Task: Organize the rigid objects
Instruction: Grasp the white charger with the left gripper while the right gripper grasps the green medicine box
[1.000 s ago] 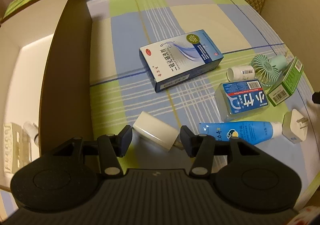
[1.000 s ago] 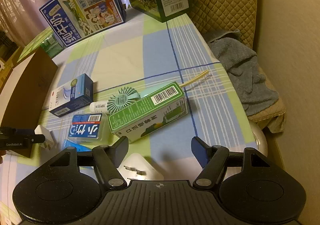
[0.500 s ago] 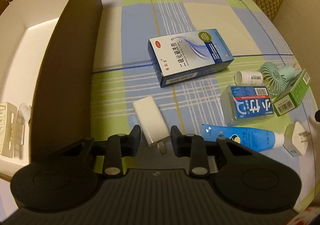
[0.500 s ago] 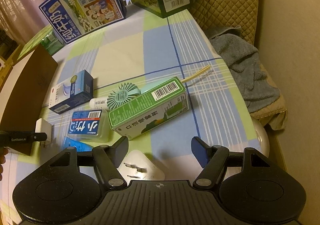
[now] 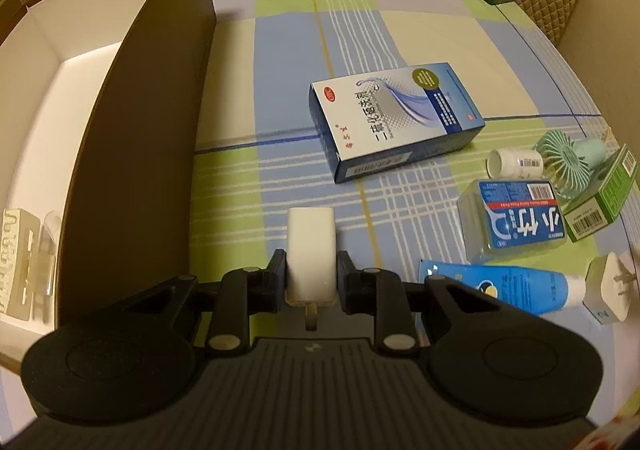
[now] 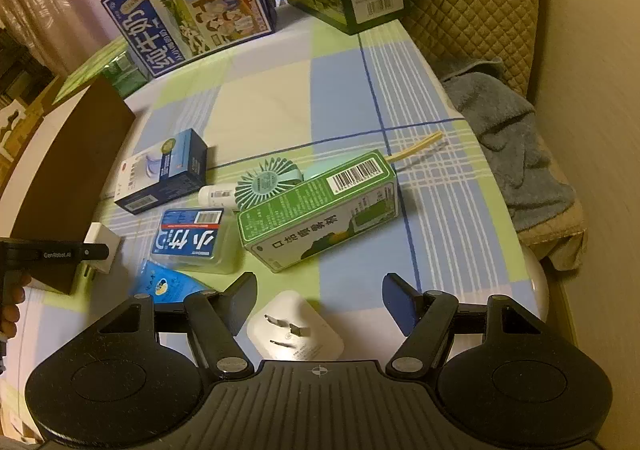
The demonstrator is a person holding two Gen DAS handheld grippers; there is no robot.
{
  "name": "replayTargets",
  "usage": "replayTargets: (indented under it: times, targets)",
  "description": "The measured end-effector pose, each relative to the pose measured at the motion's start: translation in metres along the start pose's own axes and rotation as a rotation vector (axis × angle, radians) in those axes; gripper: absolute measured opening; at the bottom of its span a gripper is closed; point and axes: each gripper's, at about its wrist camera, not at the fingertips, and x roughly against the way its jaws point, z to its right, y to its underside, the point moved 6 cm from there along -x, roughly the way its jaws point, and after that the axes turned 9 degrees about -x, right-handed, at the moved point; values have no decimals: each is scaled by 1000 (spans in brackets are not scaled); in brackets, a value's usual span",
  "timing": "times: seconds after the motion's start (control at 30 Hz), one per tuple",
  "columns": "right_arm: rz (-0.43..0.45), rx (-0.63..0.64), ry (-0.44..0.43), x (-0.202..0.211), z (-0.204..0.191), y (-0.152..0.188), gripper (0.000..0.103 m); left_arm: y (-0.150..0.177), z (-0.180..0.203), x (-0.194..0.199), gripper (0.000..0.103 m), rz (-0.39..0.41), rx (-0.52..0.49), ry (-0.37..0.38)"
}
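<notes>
- The left hand-held gripper is clamped on a white charger block, its two black fingers pressing the block's long side faces.
- The charger block's long axis runs along the gripper's fingers, straight away from the left wrist camera; its smooth blank end points out over the counter and its metal prong end points back at the camera, one prong showing just below the block.
- Seen from the right wrist camera, the same block sits at the left edge of the counter, close to the corner of the brown cardboard box, with the left gripper's finger crossing in front of it.
- The box's brown wall stands just left of the block; its pale inside lies further left.
- The right hand-held gripper hovers with its fingers well apart and nothing pressed between them; a white plug adapter lies on the cloth under the gap, prongs facing up.
- A blue and white medicine carton lies flat beyond the block, its long axis slanting up to the right.
- To the right are a blue-labelled clear bottle, a blue tube, a small white bottle, a mint hand fan and a green carton, close together.
</notes>
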Motion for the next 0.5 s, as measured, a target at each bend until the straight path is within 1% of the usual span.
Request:
replayTargets:
  times: [0.13,0.27,0.33,0.5]
  targets:
    - [-1,-7,-6,-4,-5,-7,67,6,-1,4,21,1,-9,-9]
    - [7,-45,12,-10,-12,-23,67,10,-5,9,21,4,6,-14]
    - [7,-93,21,-14,-14,-32,67,11,-7,12,21,8,12,-13]
    - [-9,-274,92,-33,-7,-50,67,14,-10,18,21,17,24,-10]
